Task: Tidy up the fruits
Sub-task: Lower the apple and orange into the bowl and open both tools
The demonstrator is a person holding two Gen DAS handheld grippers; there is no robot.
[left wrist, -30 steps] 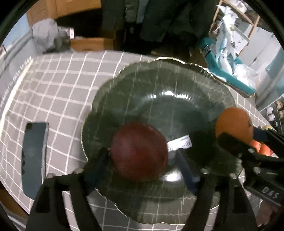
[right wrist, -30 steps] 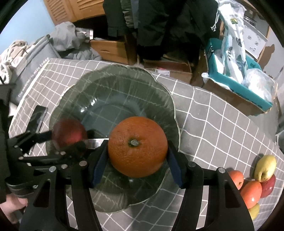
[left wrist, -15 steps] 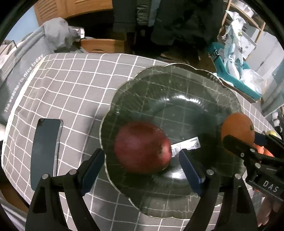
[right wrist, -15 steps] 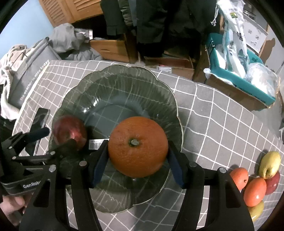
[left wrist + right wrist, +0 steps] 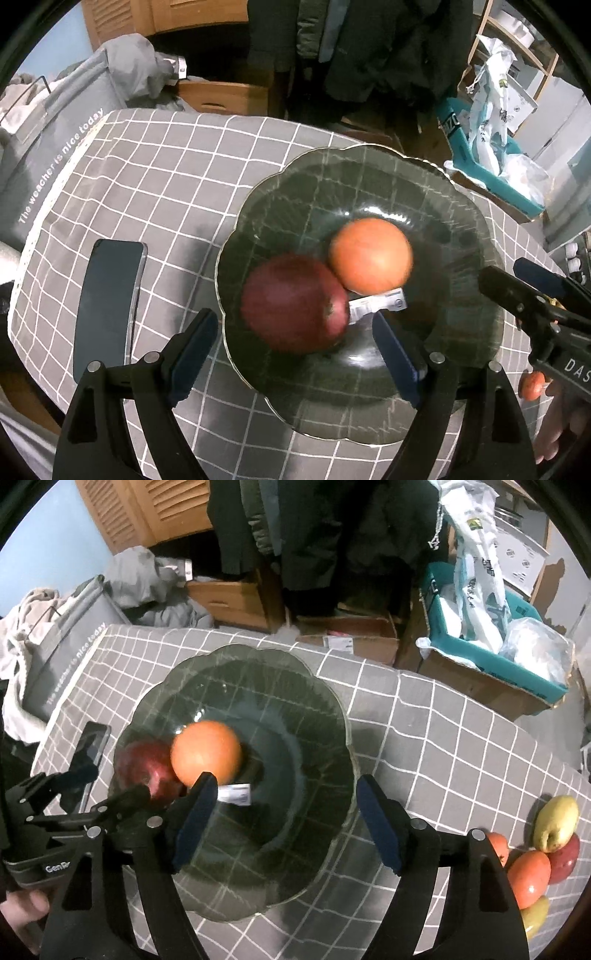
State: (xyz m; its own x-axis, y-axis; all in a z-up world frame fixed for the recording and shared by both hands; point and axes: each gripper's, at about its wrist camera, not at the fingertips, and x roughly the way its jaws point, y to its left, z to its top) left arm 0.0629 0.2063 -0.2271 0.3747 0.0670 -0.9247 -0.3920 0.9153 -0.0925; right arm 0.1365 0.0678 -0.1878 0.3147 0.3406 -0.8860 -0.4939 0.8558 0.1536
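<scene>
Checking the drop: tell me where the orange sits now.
The orange lies free inside the dark glass plate, left of centre in the right wrist view, against the red apple, clear of both grippers.

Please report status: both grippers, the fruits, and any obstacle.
Left gripper open, empty. Right gripper just opened, orange released beside red apple in glass plate. Nothing blocking.

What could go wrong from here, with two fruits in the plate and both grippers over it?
1. The orange, blurred and leaning on the apple, may roll; right gripper jaws have just been opening, nothing between them.
2. The left gripper and right one crowd the plate; they could clash.
3. The phone lies beside the plate, easily knocked.
</scene>
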